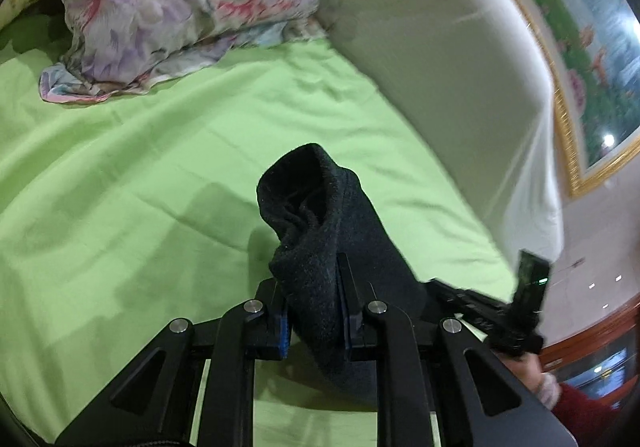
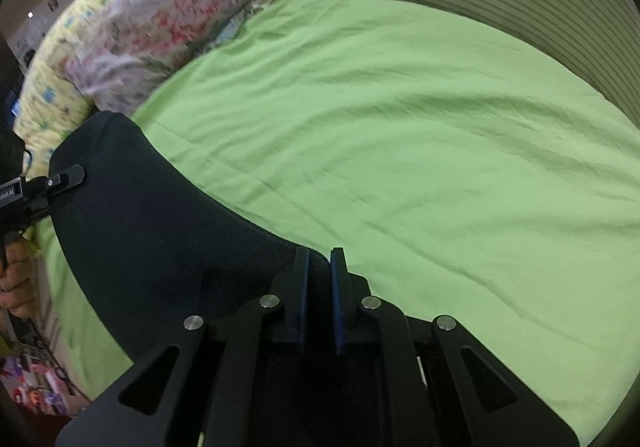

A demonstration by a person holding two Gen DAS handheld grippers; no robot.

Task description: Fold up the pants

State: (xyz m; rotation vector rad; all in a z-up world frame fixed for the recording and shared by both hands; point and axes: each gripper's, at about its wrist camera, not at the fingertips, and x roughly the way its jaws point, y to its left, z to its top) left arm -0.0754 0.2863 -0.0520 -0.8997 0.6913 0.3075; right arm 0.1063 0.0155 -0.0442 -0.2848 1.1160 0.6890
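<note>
- While both my grippers are clamped on the black pants (image 2: 160, 231), left gripper (image 1: 314, 303) on a bunched end and right gripper (image 2: 320, 271) on another edge, held above the green sheet (image 2: 400, 147), I should keep the span taut and lower both evenly.
- Hanging length is cut off; waistband or cuff, I can't tell.

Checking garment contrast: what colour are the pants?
Black pants against the light green sheet; clearest in the right wrist view.

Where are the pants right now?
The pants hang stretched between both grippers above the green sheet: the left gripper holds one bunched end, the right gripper the other.
</note>
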